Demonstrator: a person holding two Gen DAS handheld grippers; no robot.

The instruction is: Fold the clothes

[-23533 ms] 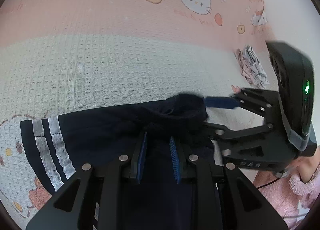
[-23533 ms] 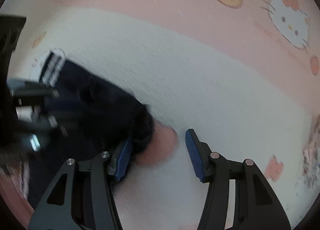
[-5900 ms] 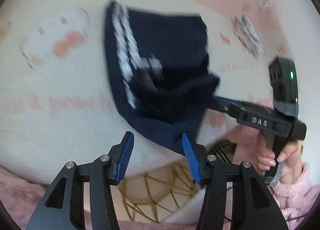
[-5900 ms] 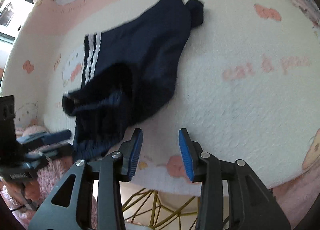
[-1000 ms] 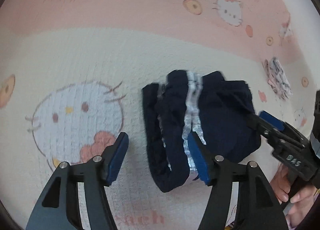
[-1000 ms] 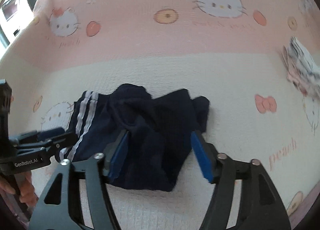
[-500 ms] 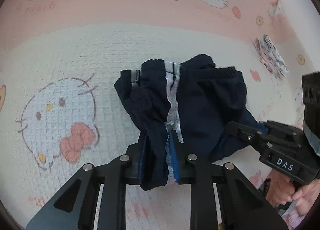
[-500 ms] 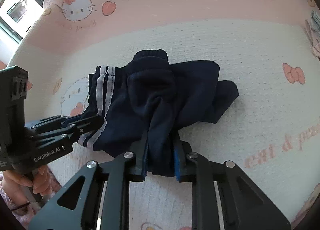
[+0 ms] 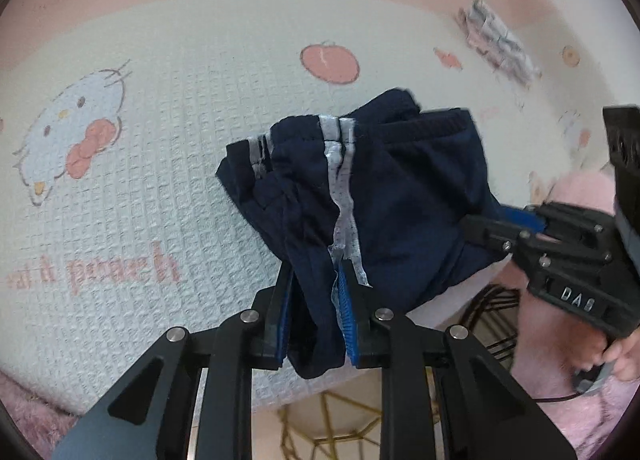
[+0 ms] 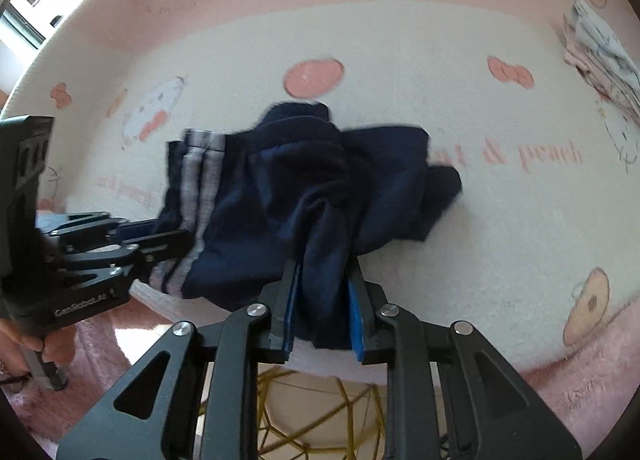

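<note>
A pair of navy shorts (image 9: 400,199) with white side stripes lies bunched near the front edge of a cream and pink cartoon blanket (image 9: 140,199). In the left wrist view my left gripper (image 9: 316,280) pinches the striped edge, pads pressed on the cloth, though its jaws are easing slightly wider. My right gripper (image 10: 322,272) clamps a thick fold of the same shorts (image 10: 280,199), its jaws also opening slightly with cloth between them. Each gripper shows in the other's view: the right gripper (image 9: 492,219) at the shorts' right side, the left gripper (image 10: 160,238) at the striped side.
A small stack of folded light clothes (image 9: 496,39) (image 10: 600,55) lies at the far right of the blanket. Below the blanket's front edge a gold wire frame (image 10: 320,412) shows. A hand in a pink fluffy sleeve (image 9: 580,187) holds the right gripper.
Both grippers went from open around the shorts to closed on them, then dragged them toward the blanket's front edge. The shorts now hang partly over that edge.
</note>
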